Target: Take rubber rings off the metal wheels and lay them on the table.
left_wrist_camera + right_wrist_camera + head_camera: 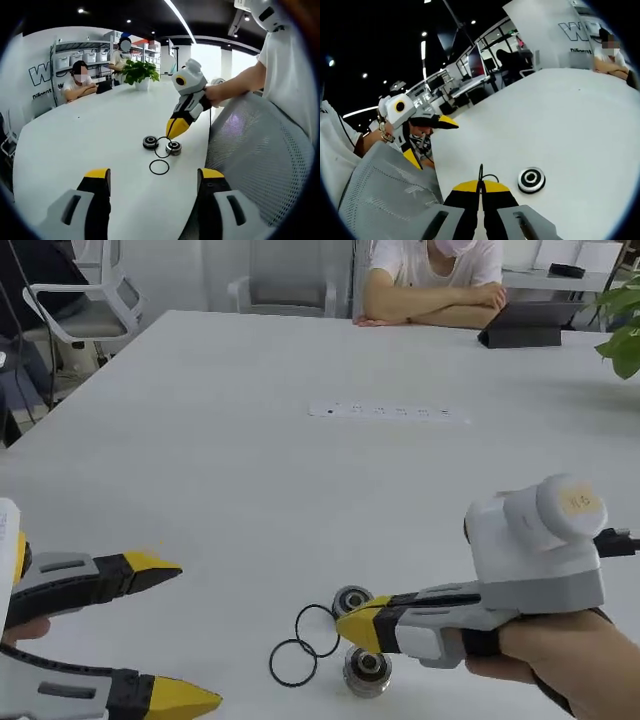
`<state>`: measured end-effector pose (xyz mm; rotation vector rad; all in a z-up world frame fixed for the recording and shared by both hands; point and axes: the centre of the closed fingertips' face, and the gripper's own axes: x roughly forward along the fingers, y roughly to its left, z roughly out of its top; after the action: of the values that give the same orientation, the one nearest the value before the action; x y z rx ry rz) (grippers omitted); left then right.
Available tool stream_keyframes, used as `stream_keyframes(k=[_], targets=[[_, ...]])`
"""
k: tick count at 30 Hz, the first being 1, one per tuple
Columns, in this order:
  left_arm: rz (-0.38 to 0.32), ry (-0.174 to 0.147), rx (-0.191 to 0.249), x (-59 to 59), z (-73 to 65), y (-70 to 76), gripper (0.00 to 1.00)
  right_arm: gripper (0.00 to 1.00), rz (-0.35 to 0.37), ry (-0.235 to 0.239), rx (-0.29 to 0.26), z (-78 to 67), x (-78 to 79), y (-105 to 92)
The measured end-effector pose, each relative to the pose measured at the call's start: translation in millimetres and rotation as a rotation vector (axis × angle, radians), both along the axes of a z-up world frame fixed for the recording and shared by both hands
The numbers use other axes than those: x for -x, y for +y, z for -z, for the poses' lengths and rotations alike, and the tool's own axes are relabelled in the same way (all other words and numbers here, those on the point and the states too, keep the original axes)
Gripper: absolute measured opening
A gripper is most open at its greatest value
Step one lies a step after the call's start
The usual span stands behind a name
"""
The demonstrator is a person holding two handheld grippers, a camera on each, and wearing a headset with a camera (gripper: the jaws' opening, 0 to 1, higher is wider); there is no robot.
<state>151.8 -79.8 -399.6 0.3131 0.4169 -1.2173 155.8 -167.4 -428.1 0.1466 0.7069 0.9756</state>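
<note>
Two small metal wheels lie near the table's front edge. The farther wheel (352,600) (150,142) (531,180) wears a black rubber rim. The nearer wheel (367,670) (173,147) looks bare and silver. One loose rubber ring (293,662) (159,167) lies flat on the table to their left. My right gripper (348,625) (176,131) (481,187) is shut on a second rubber ring (318,630) (162,147) (481,174), which hangs between the wheels. My left gripper (195,635) (155,175) (431,141) stands open and holds nothing, well to the left of the rings.
A white socket strip (388,411) is set into the middle of the white table (200,440). A person (435,285) sits at the far end beside a black tablet (525,330). A plant (622,325) stands far right. A mesh chair back (250,160) is close behind me.
</note>
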Motion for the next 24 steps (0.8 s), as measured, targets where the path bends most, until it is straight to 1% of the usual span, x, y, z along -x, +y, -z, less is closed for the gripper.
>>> stream_keyframes(k=[1,2,3,6,9,10,11,12,13,15,17,20,24], targets=[[-0.002,0.002,0.0,0.8,0.9,0.2,0.68,0.0,-0.004,-0.005,0.007,2.2,1.3,1.9],[-0.008,0.006,0.001,1.3,2.0,0.7,0.68,0.0,-0.013,-0.025,0.029,5.9,2.3,3.4],[-0.012,0.009,0.002,1.4,2.5,1.0,0.68,0.0,-0.02,-0.03,0.039,7.4,3.0,3.8],[-0.02,0.017,0.008,2.8,2.9,1.6,0.68,0.0,-0.044,-0.076,0.086,14.9,4.9,7.7],[-0.029,0.019,0.01,3.8,2.8,3.4,0.68,0.0,-0.064,-0.078,0.105,20.9,6.5,10.3],[-0.03,0.02,0.01,3.8,2.8,3.7,0.68,0.0,-0.068,-0.077,0.136,25.3,6.4,8.0],[-0.034,0.023,0.013,3.7,2.7,4.5,0.68,0.0,-0.065,-0.099,0.178,28.6,3.3,3.5],[-0.037,0.025,0.016,3.6,2.6,5.0,0.68,0.0,-0.063,-0.14,0.212,30.1,-1.2,0.2],[-0.041,0.026,0.018,3.2,2.5,5.6,0.68,0.0,-0.059,-0.15,0.218,30.4,-2.5,-0.8],[-0.048,0.028,0.02,2.7,2.6,6.5,0.68,0.03,-0.041,-0.13,0.207,31.1,-4.6,-2.8],[-0.053,0.029,0.023,2.6,2.3,6.7,0.68,0.08,-0.024,-0.127,0.205,30.9,-7.9,-5.8],[-0.054,0.029,0.026,2.3,1.7,7.1,0.67,0.06,-0.016,-0.135,0.227,31.8,-10.1,-10.7],[-0.053,0.027,0.024,0.5,-0.4,7.6,0.68,0.06,0.006,-0.145,0.219,26.1,-16.5,-17.0]])
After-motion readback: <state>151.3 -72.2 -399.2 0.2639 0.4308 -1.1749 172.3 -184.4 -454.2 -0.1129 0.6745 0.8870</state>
